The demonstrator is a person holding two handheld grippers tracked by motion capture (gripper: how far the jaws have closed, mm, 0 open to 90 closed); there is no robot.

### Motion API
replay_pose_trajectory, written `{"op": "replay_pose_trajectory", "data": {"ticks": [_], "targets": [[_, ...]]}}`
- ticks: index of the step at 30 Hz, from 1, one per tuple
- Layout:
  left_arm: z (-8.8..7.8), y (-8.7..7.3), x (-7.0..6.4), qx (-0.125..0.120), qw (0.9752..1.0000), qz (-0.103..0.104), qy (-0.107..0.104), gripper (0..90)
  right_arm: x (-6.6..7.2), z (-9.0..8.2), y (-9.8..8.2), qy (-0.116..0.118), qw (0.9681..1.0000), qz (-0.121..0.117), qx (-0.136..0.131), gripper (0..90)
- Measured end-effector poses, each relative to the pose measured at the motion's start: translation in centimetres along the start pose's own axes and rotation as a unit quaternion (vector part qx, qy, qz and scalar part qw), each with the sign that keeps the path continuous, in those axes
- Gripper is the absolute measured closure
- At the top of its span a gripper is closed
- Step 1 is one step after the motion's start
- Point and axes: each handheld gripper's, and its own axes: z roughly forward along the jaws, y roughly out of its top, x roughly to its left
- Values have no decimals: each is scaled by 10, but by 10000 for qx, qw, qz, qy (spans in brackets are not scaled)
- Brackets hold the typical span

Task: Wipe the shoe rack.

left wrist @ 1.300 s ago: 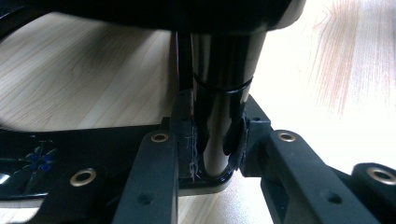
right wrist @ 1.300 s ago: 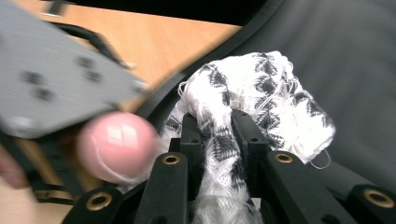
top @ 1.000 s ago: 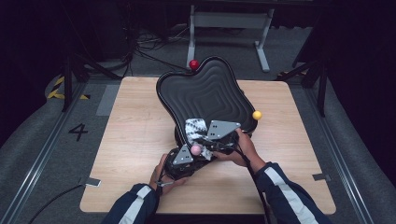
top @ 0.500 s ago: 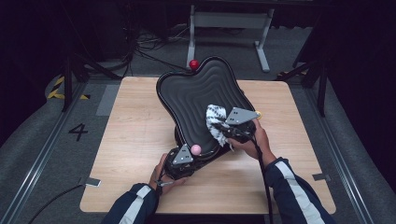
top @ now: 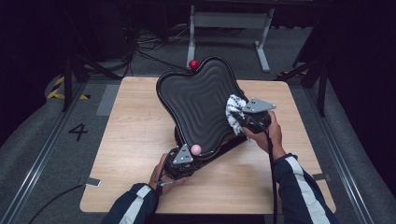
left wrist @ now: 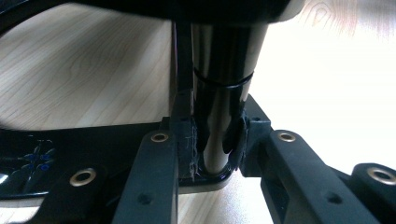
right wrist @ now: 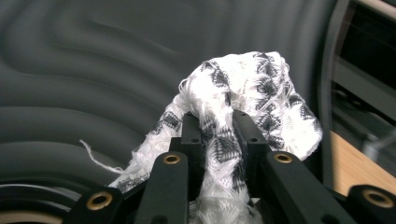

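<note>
The black wavy board (top: 201,105) stood tilted on its stand near the middle of the desk (top: 130,140), its ribbed face turned up. The left gripper (left wrist: 217,144) had its fingers pinching the glossy black post (left wrist: 222,93) of the stand at the board's near end, beside a pink ball (top: 196,149). The right gripper (right wrist: 219,140) had its fingers pinching a frayed white-and-black cloth (right wrist: 243,93), pressed on the board's right edge. The cloth appeared light, soft and loosely woven, likely to shed threads; it was best held bunched. The board looked rigid and smooth, and the polished post possibly slippery, so a firm hold low on it seemed advisable.
</note>
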Motion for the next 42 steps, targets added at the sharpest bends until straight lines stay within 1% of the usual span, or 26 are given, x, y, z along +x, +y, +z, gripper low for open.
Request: {"op": "replay_pose_trajectory", "data": {"ticks": [3, 5, 8, 11, 12, 13, 15, 18, 20, 23, 26, 27, 32, 36, 40, 42], "targets": [[0, 0, 0, 1, 10000, 5, -7, 732, -8, -1, -4, -211, 9996, 152, 60, 774], [0, 0, 0, 5, 10000, 2, -4, 732, -11, -1, -6, -306, 9993, 184, 109, 773], [0, 0, 0, 4, 10000, 1, -16, 732, -15, -2, -7, -242, 9991, 336, 96, 773], [0, 0, 0, 0, 10000, -10, -47, 732, -14, -2, -7, -228, 9993, 291, 100, 774], [0, 0, 1, 13, 10000, 19, -72, 732, -14, -2, -6, -201, 9993, 288, 98, 774], [1, 0, 1, 1, 10000, 30, -74, 732, -13, -2, -6, -126, 9995, 277, 72, 774], [1, 0, 1, -5, 10000, 25, -66, 732, -11, -2, -5, -57, 9996, 252, 63, 773], [1, 0, 1, -6, 10000, 31, -65, 732, -3, -1, -1, 59, 9999, 115, 40, 773], [1, 0, 1, -9, 10000, 38, -62, 732, 5, -1, 3, 94, 9999, -10, 49, 774], [1, 0, 1, -13, 10000, 51, -69, 732, 16, 0, 9, 267, 9996, -116, 39, 774], [1, 0, 1, -8, 10000, 53, -70, 732, 27, 1, 17, 411, 9987, -303, 21, 774], [1, 0, 1, -12, 10000, 49, -72, 732, 32, 2, 20, 509, 9981, -352, -2, 774], [1, 0, 0, -30, 10000, 36, -73, 732, 52, 5, 31, 808, 9954, -507, -97, 773], [1, 0, 1, -24, 10000, 57, -75, 732, 63, 7, 38, 959, 9933, -629, -122, 773], [1, 0, 0, 5, 10000, 54, -54, 732, 74, 10, 47, 1190, 9904, -684, -176, 772], [1, 0, 0, 5, 10000, 57, -49, 731, 80, 12, 52, 1260, 9889, -760, -185, 770]]}}
